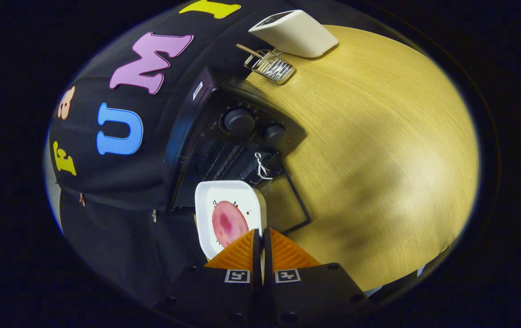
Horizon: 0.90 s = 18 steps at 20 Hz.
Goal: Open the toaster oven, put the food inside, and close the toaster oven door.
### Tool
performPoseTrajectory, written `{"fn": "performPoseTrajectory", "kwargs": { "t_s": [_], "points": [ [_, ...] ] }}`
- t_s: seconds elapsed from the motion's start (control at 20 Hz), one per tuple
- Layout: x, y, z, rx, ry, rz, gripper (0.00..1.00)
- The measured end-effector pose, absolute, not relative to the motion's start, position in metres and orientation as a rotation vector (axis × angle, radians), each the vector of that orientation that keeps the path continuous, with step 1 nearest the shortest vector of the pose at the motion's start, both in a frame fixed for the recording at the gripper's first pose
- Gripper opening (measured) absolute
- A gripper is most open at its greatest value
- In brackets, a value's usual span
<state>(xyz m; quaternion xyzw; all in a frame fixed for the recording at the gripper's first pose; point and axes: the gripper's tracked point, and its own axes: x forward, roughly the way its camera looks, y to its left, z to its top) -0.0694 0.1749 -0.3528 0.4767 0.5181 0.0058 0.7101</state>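
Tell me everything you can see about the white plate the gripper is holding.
The white square plate with rounded corners looks like glossy ceramic, with a raised rim and small dark specks. A round pink slice of food lies on it. The gripper is shut on its near rim, holding it in front of the black toaster oven, over the opened glass door.
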Motion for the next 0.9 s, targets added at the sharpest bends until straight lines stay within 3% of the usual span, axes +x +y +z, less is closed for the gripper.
{"fn": "performPoseTrajectory", "kwargs": {
  "t_s": [0.9],
  "points": [
    [0.016, 0.236, -0.406, 1.379, 0.918, -0.605, 0.05]
  ]
}}
